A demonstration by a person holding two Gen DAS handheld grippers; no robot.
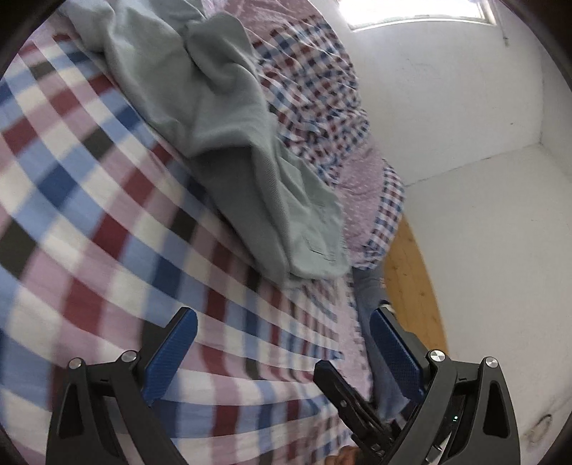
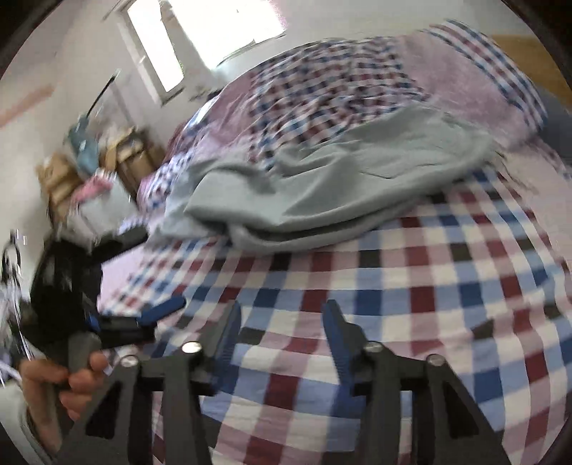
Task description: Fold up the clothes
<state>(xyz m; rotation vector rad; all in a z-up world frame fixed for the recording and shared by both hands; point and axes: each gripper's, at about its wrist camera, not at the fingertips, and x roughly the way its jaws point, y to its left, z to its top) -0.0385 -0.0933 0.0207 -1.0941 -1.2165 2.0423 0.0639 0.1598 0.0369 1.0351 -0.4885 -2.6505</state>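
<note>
A bed covered with a checked sheet of red, blue, white and pink squares (image 1: 89, 221) fills most of both views. Behind it sits a bunched quilt in a smaller check with a pale lilac dotted band (image 2: 343, 75), and beyond that are plain white walls (image 1: 464, 143) and a bright window (image 2: 214, 28). A strip of yellowish wooden bed frame (image 1: 411, 279) shows at the mattress edge.

The pale grey-green knitted garment (image 2: 343, 186) lies folded into a long, thick bundle on the sheet, resting against the foot of the quilt. In the right wrist view its long axis runs nearly across the picture, tilted a little upward to the right, with the rounded folded end at the left and layered edges facing the camera. In the left wrist view the same garment (image 1: 228, 143) runs diagonally from upper left to lower right, its squared end pointing toward the bed edge.

The left gripper (image 1: 282, 343) points down at a shallow angle over the sheet, well short of the garment, its blue-padded jaws spread wide with nothing between them. A hand (image 2: 68, 379) grips its handle at the left of the right wrist view.

The right gripper (image 2: 282, 329) tilts more steeply toward the sheet, near the garment's front edge but apart from it; its jaws stand partly apart and empty.
</note>
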